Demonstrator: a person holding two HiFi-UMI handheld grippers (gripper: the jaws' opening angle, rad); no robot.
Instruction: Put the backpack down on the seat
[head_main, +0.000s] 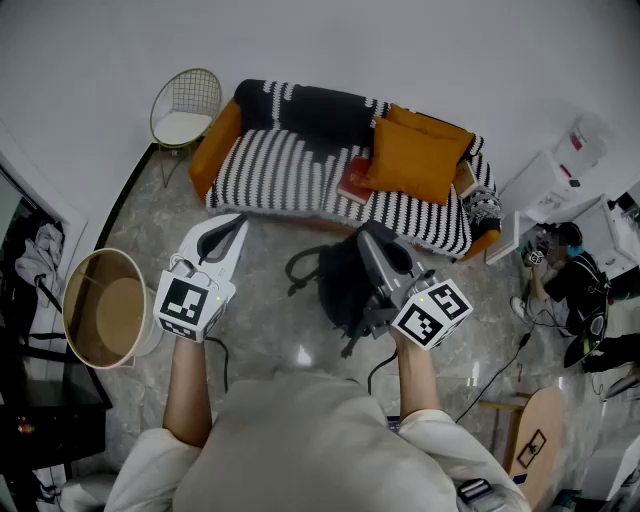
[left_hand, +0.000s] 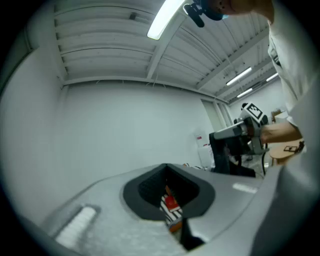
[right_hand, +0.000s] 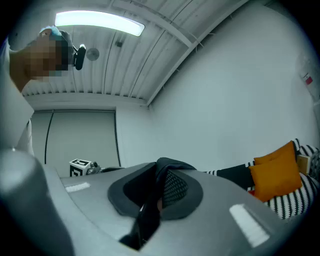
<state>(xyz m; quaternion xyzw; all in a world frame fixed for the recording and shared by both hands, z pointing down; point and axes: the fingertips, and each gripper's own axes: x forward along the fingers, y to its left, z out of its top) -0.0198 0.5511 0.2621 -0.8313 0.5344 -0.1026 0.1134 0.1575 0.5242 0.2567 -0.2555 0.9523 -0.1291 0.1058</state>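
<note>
The black backpack (head_main: 338, 288) is over the pale stone floor (head_main: 270, 335), just in front of the striped sofa (head_main: 285, 165) and not on its seat. Its top strap (right_hand: 159, 182) is clamped in the right gripper (head_main: 372, 245), while the left gripper (head_main: 228, 232) is held beside it, jaws together on nothing. The right gripper hides the backpack's upper right side, and I cannot tell whether its bottom touches the floor.

White wall (head_main: 400, 40), pale, perhaps marbled floor (head_main: 262, 312); wire chair (head_main: 186, 105) at its far-left corner; ceiling strip light (right_hand: 97, 21).
</note>
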